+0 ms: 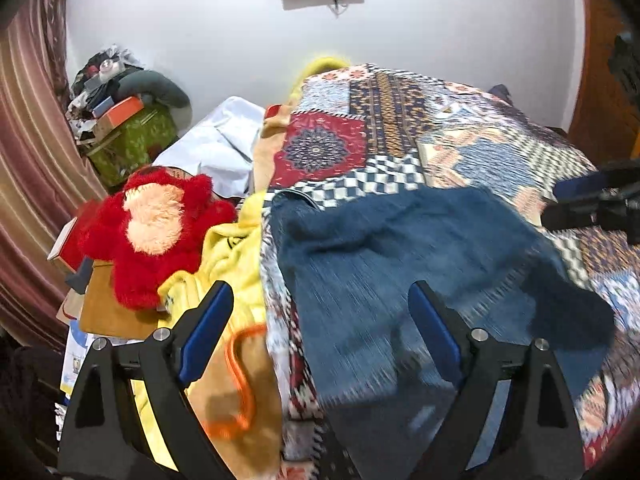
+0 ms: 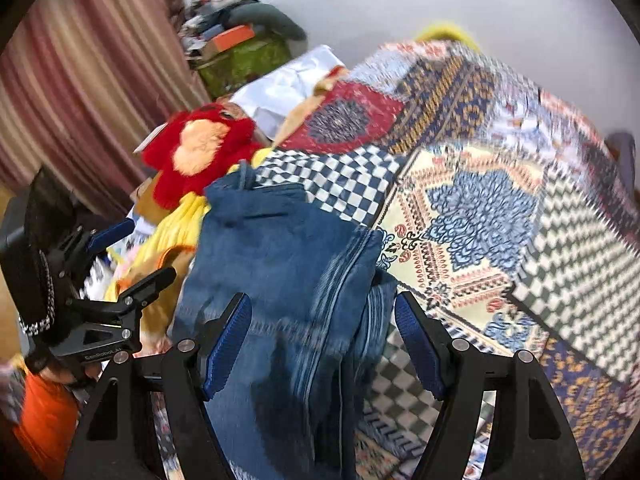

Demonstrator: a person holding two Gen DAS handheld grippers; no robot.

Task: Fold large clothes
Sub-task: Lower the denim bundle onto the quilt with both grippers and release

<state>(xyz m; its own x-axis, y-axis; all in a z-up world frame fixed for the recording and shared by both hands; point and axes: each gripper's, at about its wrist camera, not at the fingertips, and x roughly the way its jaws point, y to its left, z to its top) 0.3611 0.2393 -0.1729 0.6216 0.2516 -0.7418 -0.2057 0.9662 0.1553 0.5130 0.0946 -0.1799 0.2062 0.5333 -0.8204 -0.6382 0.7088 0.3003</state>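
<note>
A pair of blue jeans (image 1: pixel 404 256) lies on a patterned patchwork bedspread (image 1: pixel 400 128), blurred by motion. My left gripper (image 1: pixel 320 312) is open above the near edge of the jeans and the bed's left side, holding nothing. In the right wrist view the jeans (image 2: pixel 280 264) lie partly folded, a long seam running toward me. My right gripper (image 2: pixel 322 328) is open with its jaws wide on either side of the denim, not closed on it. The left gripper (image 2: pixel 132 256) shows at the left there, and the right gripper (image 1: pixel 592 200) at the right edge of the left view.
A red plush toy (image 1: pixel 156 224), yellow cloth (image 1: pixel 228 256) and orange-trimmed fabric (image 1: pixel 240 380) lie left of the bed. A white pillow (image 1: pixel 216 148), a green box piled with clutter (image 1: pixel 132 136) and striped curtains (image 1: pixel 28 140) stand behind. A wooden door (image 1: pixel 604 92) is at right.
</note>
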